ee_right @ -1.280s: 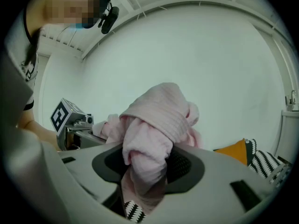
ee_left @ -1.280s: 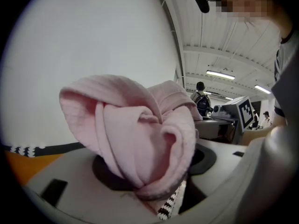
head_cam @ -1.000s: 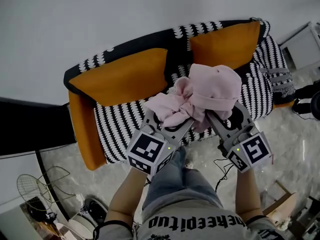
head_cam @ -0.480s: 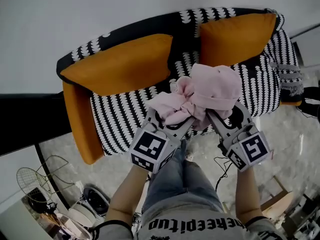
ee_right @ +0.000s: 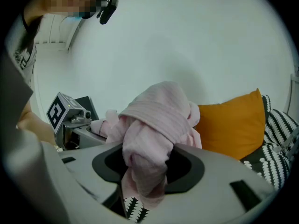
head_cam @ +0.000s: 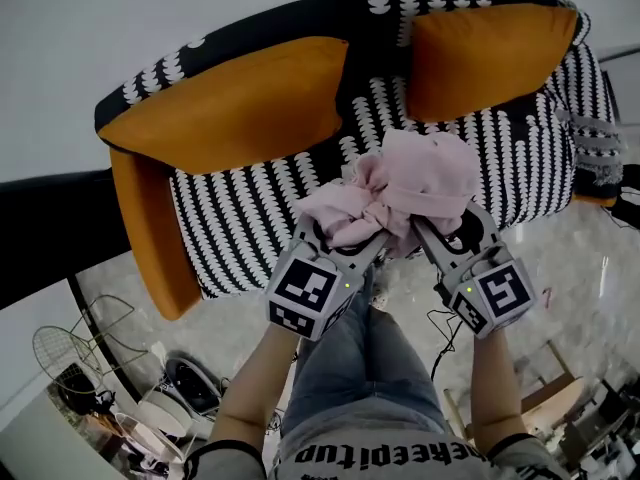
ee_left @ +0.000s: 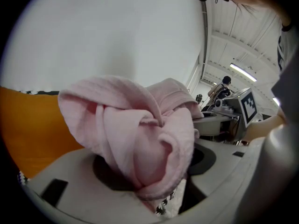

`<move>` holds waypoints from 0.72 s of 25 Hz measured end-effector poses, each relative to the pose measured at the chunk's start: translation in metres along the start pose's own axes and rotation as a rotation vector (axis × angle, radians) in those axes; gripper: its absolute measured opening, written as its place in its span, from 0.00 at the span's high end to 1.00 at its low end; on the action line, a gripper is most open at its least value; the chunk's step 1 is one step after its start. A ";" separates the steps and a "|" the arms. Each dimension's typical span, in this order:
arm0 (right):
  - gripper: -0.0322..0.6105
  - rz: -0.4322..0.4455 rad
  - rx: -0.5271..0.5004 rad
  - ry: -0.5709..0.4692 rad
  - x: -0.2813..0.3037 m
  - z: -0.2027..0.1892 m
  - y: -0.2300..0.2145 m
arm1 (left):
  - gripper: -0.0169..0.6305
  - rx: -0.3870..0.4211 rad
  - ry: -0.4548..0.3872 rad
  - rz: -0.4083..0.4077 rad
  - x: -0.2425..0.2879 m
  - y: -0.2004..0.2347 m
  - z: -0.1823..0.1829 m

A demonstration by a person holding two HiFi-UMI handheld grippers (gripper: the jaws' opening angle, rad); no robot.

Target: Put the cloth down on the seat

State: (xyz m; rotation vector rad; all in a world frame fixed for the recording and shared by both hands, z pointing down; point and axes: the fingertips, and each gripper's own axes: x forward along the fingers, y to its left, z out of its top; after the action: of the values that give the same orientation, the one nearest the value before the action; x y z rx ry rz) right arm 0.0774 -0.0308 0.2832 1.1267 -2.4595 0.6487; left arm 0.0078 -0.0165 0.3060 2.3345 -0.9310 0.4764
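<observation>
Grey left gripper [head_cam: 338,240] and right gripper [head_cam: 452,230], each with black-and-white marker cube [head_cam: 310,290] and green light [head_cam: 346,287]; grey black-lettered T-shirt [head_cam: 370,456], blue jeans [head_cam: 365,368].

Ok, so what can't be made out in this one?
- Head view: whether the pink cloth touches the sofa seat. The bundle covers the spot beneath it.
- Left gripper view: the tips of the left gripper are buried in cloth.
- Right gripper view: the tips of the right gripper are buried likewise.
- Head view: the floor clutter at bottom left is too small and dark to name.
</observation>
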 end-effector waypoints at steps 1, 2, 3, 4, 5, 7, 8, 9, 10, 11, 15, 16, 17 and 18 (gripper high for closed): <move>0.61 0.001 0.007 0.006 0.004 -0.005 -0.001 | 0.52 -0.003 0.007 0.001 0.002 0.003 -0.005; 0.61 0.001 0.013 0.013 0.007 -0.011 -0.003 | 0.52 -0.006 0.015 0.003 0.006 0.005 -0.010; 0.61 0.001 0.020 0.020 0.010 -0.017 -0.006 | 0.52 -0.009 0.024 0.005 0.010 0.007 -0.015; 0.61 0.001 0.026 0.028 0.012 -0.023 -0.009 | 0.52 -0.011 0.034 0.006 0.014 0.009 -0.020; 0.61 -0.001 0.032 0.035 0.015 -0.030 -0.012 | 0.52 -0.013 0.043 0.007 0.019 0.010 -0.026; 0.61 -0.005 0.044 0.049 0.020 -0.043 -0.016 | 0.52 -0.016 0.059 0.009 0.027 0.013 -0.038; 0.61 -0.006 0.048 0.055 0.022 -0.049 -0.018 | 0.52 -0.018 0.065 0.009 0.030 0.014 -0.043; 0.61 -0.007 0.053 0.061 0.024 -0.055 -0.020 | 0.52 -0.022 0.071 0.010 0.034 0.016 -0.049; 0.61 -0.007 0.057 0.066 0.026 -0.062 -0.022 | 0.52 -0.027 0.078 0.010 0.037 0.017 -0.054; 0.61 -0.008 0.062 0.071 0.028 -0.069 -0.024 | 0.52 -0.034 0.086 0.010 0.041 0.018 -0.061; 0.61 -0.008 0.075 0.102 0.041 -0.096 -0.030 | 0.52 -0.058 0.114 0.009 0.054 0.027 -0.085; 0.61 -0.007 0.077 0.111 0.045 -0.101 -0.030 | 0.52 -0.063 0.121 0.009 0.056 0.030 -0.092; 0.61 -0.006 0.080 0.121 0.049 -0.107 -0.031 | 0.52 -0.068 0.128 0.011 0.059 0.033 -0.097; 0.61 -0.006 0.085 0.128 0.053 -0.114 -0.033 | 0.53 -0.074 0.135 0.012 0.062 0.036 -0.103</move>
State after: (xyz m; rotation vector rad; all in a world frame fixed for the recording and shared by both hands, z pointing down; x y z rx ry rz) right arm 0.0849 -0.0204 0.4119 1.0881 -2.3392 0.8042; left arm 0.0138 -0.0044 0.4310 2.2026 -0.8843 0.5866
